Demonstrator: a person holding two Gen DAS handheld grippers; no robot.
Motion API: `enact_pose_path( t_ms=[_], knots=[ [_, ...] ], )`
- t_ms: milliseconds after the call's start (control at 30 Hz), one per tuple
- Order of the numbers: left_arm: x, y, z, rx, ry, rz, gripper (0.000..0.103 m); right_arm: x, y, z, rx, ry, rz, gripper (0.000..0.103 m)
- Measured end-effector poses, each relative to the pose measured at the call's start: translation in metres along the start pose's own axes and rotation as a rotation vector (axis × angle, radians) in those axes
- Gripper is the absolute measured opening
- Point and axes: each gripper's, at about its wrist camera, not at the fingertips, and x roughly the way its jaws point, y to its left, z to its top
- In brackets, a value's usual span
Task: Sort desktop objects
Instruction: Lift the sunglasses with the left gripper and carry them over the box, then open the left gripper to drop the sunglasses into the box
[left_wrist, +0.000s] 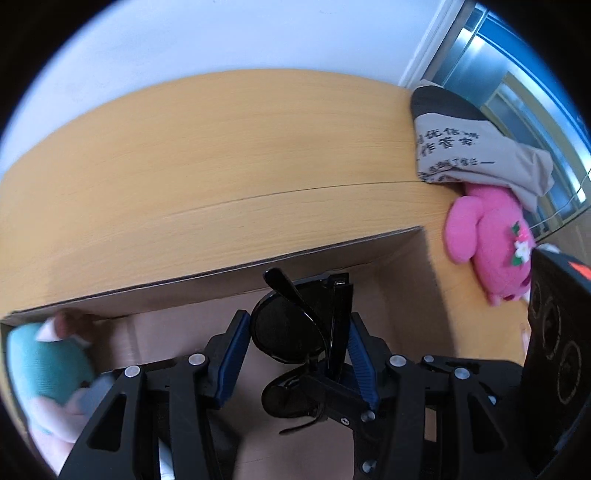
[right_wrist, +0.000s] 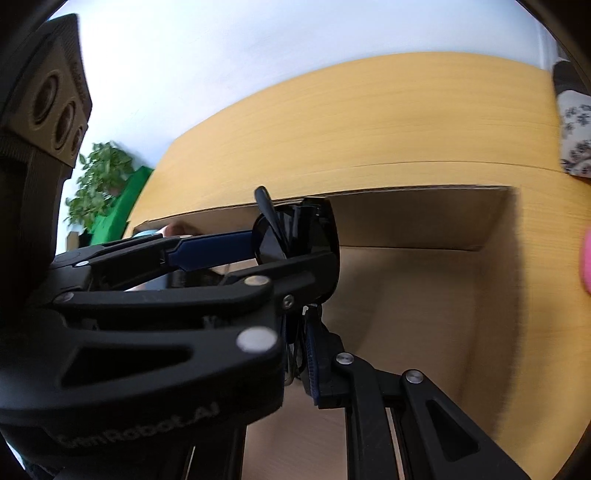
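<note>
left tongs (left_wrist: 295, 354) grip black sunglasses (left_wrist: 291, 332) over cardboard box (left_wrist: 391, 247).

Both wrist views looked forward and down, close over the open brown cardboard box (left_wrist: 388, 247) (right_wrist: 424, 221) on the pale wooden desk (left_wrist: 221, 147) (right_wrist: 369, 110), sharing the folded black sunglasses (left_wrist: 291, 332) (right_wrist: 295, 236)

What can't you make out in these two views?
- Right tool: right wrist view, the left tool body covers one finger; its grip on the sunglasses is unclear.
- Teal toy: left wrist view, blurred, partly behind the tool's arm.
- Pink plush: left wrist view, partly under the printed cloth.
</note>
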Motion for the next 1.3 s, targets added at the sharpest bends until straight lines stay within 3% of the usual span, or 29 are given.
enact_pose_path(
  t_ms=[133, 300, 433, 600, 833, 900, 967, 1033, 1167, 1233, 1300],
  knots=[
    [0.024, -0.007, 0.0, -0.042, 0.043, -0.075, 0.051, 0.004, -0.022, 0.004, 0.028, 0.042, -0.036, 0.01],
    [0.047, 0.005, -0.01, -0.114, 0.083, -0.109, 0.05, 0.021, -0.028, 0.002, 0.001, 0.088, -0.084, 0.01],
    [0.052, 0.018, -0.015, -0.139, 0.1, -0.09, 0.05, 0.031, -0.035, 0.004, 0.005, 0.111, -0.073, 0.01],
    [0.058, 0.035, -0.015, -0.17, 0.125, -0.088, 0.05, 0.059, -0.013, 0.011, 0.006, 0.115, -0.089, 0.011],
    [0.06, 0.032, -0.012, -0.147, 0.115, -0.085, 0.051, 0.065, -0.018, 0.013, 0.041, 0.091, -0.077, 0.014],
    [0.053, 0.033, -0.014, -0.144, 0.102, -0.099, 0.052, 0.061, -0.019, 0.012, 0.043, 0.076, -0.095, 0.028],
    [0.04, 0.03, -0.017, -0.122, 0.081, -0.087, 0.052, 0.051, -0.017, 0.009, 0.036, 0.055, -0.11, 0.07],
    [0.016, 0.025, -0.023, -0.079, 0.03, -0.073, 0.052, 0.035, -0.009, 0.001, 0.018, 0.021, -0.088, 0.074],
    [-0.049, 0.012, -0.049, -0.011, -0.108, -0.083, 0.053, -0.016, 0.021, -0.031, -0.055, -0.085, -0.138, 0.094],
    [-0.087, 0.004, -0.071, 0.024, -0.19, -0.071, 0.06, -0.04, 0.045, -0.054, -0.104, -0.164, -0.16, 0.097],
    [-0.126, -0.001, -0.101, 0.058, -0.275, -0.054, 0.074, -0.077, 0.057, -0.084, -0.134, -0.249, -0.192, 0.103]
  ],
)
